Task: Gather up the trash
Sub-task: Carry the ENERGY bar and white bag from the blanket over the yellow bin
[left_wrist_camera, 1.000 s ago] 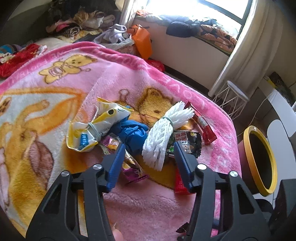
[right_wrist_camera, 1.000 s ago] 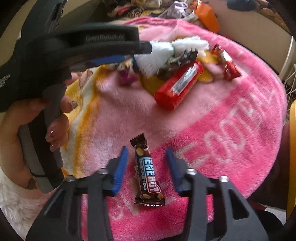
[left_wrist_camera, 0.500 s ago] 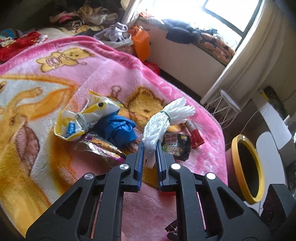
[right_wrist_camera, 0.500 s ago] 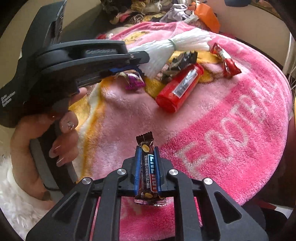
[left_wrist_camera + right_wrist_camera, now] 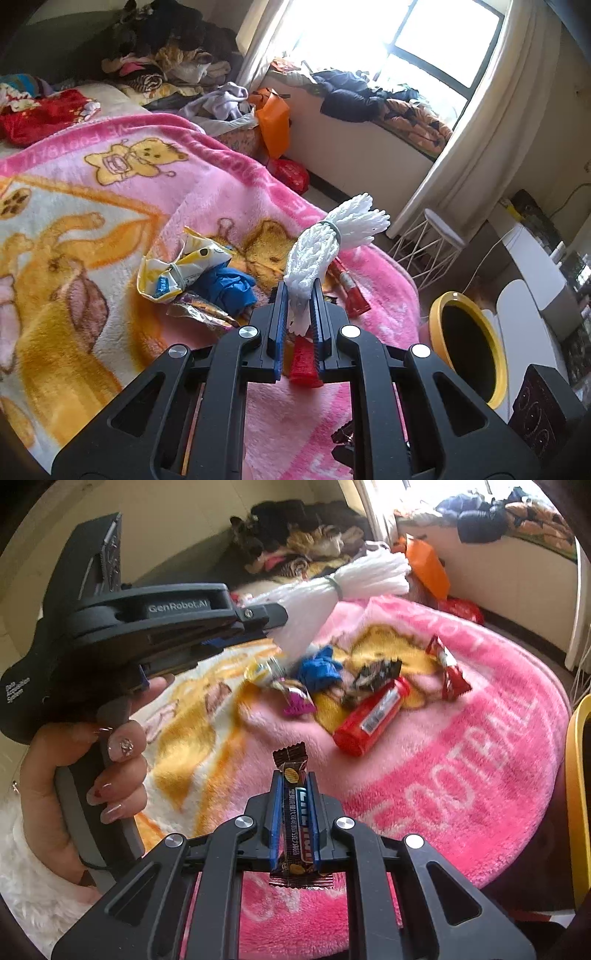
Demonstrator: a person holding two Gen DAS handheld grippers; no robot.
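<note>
Between the blue pads of my left claw (image 5: 298,308) sits the lower end of the white foam netting bundle (image 5: 325,243), pinched tight; a second ago those jaws stood wide around it while it lay on the pile, and now it is clamped and off the blanket, its fanned top poking up toward the window. In my right claw (image 5: 293,818) the dark energy bar wrapper (image 5: 293,808) is gripped the same way, upright, its crimped top above the fingertips and its bottom edge hanging below; a second ago it lay flat on the blanket between open jaws. So both picks look made, and I judge the next job is carrying them to the yellow-rimmed bin (image 5: 469,347) standing just past the bed's edge on the right.

The bundle is ribbed mesh, cinched by a pale band near its upper end, light and springy by the look of it. The wrapper is glossy brown with a blue label.

Left on the pink cartoon blanket (image 5: 110,192): a yellow-and-white packet (image 5: 181,269), a crumpled blue piece (image 5: 229,290), a purple wrapper (image 5: 297,701), a red tube pack (image 5: 373,716), a black wrapper (image 5: 375,675) and a red-and-white candy wrapper (image 5: 448,672), all close together
</note>
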